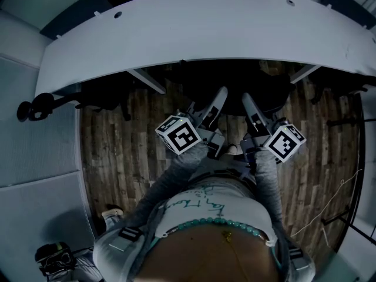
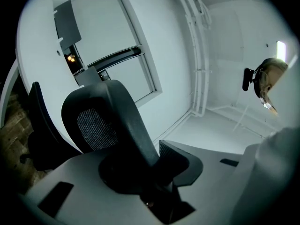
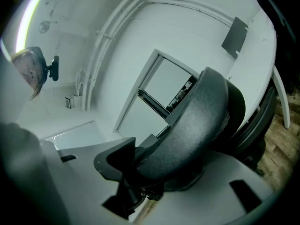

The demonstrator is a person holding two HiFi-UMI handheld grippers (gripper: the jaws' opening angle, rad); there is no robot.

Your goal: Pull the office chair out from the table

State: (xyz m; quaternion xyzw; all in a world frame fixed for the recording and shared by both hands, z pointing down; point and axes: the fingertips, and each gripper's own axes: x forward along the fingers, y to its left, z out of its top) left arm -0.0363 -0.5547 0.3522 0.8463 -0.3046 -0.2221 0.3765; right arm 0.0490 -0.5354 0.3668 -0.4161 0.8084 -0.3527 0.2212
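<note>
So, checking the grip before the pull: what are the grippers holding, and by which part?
The office chair: the left gripper and the right gripper are each shut on the top edge of its back.

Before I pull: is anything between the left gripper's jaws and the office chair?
Nothing: the left gripper view shows the left gripper closed directly on the back edge of the office chair, with no gap.

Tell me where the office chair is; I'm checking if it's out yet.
In the head view the office chair sits at centre, tucked under the near edge of the white table, left gripper and right gripper clamped on its back.
</note>
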